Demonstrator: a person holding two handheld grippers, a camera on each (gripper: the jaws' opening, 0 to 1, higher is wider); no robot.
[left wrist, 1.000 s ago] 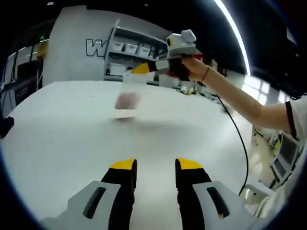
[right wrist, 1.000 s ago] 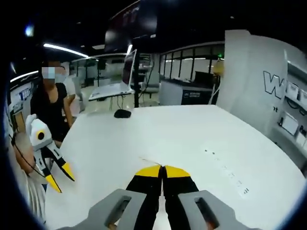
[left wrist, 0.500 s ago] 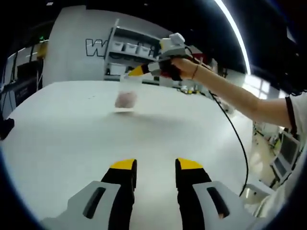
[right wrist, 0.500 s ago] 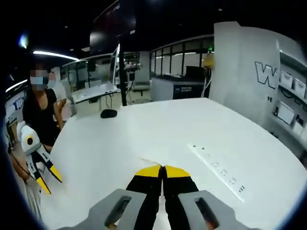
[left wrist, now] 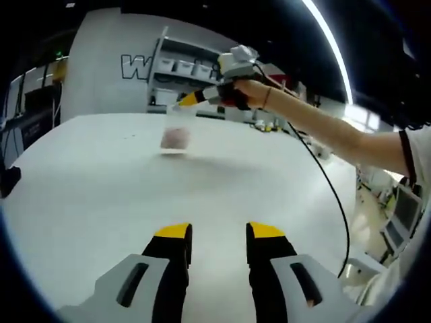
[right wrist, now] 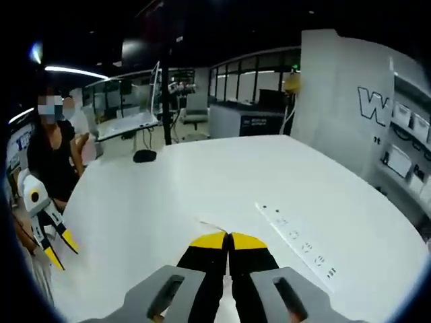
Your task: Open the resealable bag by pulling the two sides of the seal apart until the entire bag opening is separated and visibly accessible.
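In the left gripper view, the left gripper (left wrist: 217, 235) hangs low over the white table (left wrist: 94, 188) with its two yellow-tipped jaws apart and nothing between them. Farther across the table, the right gripper (left wrist: 183, 101) comes in from the right, held by a hand (left wrist: 246, 93) on an outstretched arm. Its yellow tips are together on the top edge of the resealable bag (left wrist: 176, 132) – a clear bag with something pinkish inside, which hangs from the tips with its bottom near or on the table; I cannot tell if it touches. A black cable (left wrist: 330, 195) runs down from the hand.

In the right gripper view, the right gripper (right wrist: 227, 237) has its jaws pressed together, and a thin clear edge of the bag (right wrist: 210, 223) sticks out beside the tips. The left gripper (right wrist: 55, 249) shows at the left edge – its jaws apart. A power strip (right wrist: 296, 241) lies on the table (right wrist: 202, 182).
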